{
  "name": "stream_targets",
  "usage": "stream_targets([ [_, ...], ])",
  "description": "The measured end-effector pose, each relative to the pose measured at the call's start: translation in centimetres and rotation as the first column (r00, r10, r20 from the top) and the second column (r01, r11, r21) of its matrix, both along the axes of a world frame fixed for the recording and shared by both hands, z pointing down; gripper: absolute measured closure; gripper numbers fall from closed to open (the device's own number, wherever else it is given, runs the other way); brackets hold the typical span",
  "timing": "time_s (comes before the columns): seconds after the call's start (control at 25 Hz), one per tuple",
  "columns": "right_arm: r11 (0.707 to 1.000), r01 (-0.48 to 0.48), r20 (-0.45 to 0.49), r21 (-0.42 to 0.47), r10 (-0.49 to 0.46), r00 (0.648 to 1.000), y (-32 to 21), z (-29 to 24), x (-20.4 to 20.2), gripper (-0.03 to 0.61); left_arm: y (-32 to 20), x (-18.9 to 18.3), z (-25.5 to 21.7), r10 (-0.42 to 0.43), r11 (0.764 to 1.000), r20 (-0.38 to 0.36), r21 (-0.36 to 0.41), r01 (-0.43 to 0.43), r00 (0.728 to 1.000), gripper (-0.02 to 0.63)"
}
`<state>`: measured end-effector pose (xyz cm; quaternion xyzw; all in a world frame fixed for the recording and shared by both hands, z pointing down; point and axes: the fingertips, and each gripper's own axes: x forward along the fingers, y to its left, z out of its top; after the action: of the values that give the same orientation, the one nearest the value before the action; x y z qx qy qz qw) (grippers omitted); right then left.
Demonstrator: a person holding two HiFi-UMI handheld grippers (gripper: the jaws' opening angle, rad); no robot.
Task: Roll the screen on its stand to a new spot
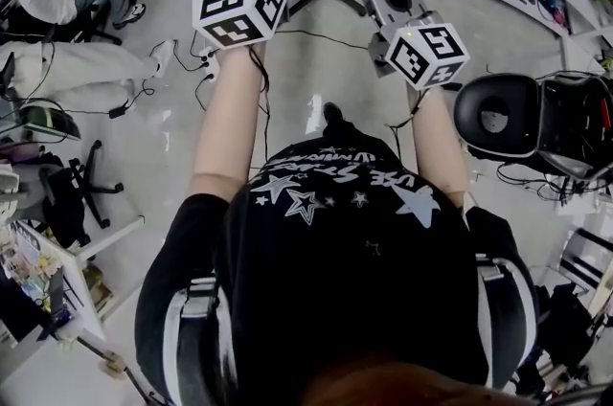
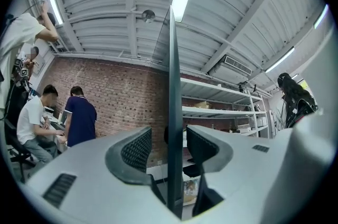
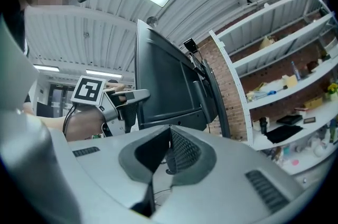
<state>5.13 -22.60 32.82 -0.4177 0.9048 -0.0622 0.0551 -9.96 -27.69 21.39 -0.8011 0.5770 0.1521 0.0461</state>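
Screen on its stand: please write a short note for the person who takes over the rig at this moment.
Left gripper: open, jaws on either side of the screen's thin edge, a gap on each side, no grip yet.
Right gripper: shut, empty, facing the screen's back.
Done: left gripper lined up on the edge.
Left to do: close on the edge, probably place the right gripper too, then roll the screen to its new spot.

Ahead of the left claw (image 2: 168, 148) rose a brick wall (image 2: 121, 93), with white shelves (image 2: 222, 104) to its right. Left of that claw, a person in dark blue (image 2: 80, 120) was beside a seated one in white (image 2: 34, 122). A black chair (image 1: 498, 115) sat right of the right claw (image 3: 170, 150).
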Motion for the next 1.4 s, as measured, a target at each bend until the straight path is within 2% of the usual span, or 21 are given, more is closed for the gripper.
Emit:
stream_targets([
  [0.08,1.000,0.005,-0.003,-0.001,-0.005,1.000,0.9,0.0,-0.6,0.571,1.2,-0.4,0.3,0.016,1.000,0.001,0.003,-0.016,1.000,0.411],
  [0.24,1.000,0.012,-0.012,-0.018,-0.012,1.000,3.5,0.6,-1.7,0.571,4.2,-1.2,2.4,0.045,0.998,0.009,-0.047,-0.044,0.999,0.408],
  [0.52,0.997,-0.002,-0.030,-0.073,0.000,1.000,9.4,3.3,-3.3,0.571,11.3,-2.4,6.5,0.093,0.992,-0.077,-0.078,-0.098,0.993,0.405],
  [0.8,0.993,-0.051,-0.041,-0.108,0.047,0.998,13.3,5.1,-0.7,0.572,15.3,1.0,10.6,0.175,0.971,-0.099,-0.149,-0.188,0.980,0.407],
  [0.96,0.993,-0.075,-0.008,-0.092,0.075,0.997,13.8,4.3,0.6,0.572,17.1,2.9,10.9,0.208,0.963,-0.085,-0.159,-0.219,0.974,0.407],
  [1.08,0.996,-0.052,-0.009,-0.069,0.052,0.999,14.8,3.6,1.2,0.572,18.4,4.4,10.6,0.224,0.958,-0.084,-0.164,-0.236,0.971,0.407],
  [1.24,0.997,-0.032,-0.017,-0.068,0.031,0.999,17.0,3.3,3.1,0.572,20.7,5.8,10.1,0.181,0.970,-0.089,-0.151,-0.193,0.979,0.408],
  [1.4,0.998,-0.023,-0.014,-0.061,0.022,1.000,19.6,3.2,5.7,0.572,23.3,8.4,10.1,0.179,0.971,-0.079,-0.148,-0.189,0.981,0.419],
])
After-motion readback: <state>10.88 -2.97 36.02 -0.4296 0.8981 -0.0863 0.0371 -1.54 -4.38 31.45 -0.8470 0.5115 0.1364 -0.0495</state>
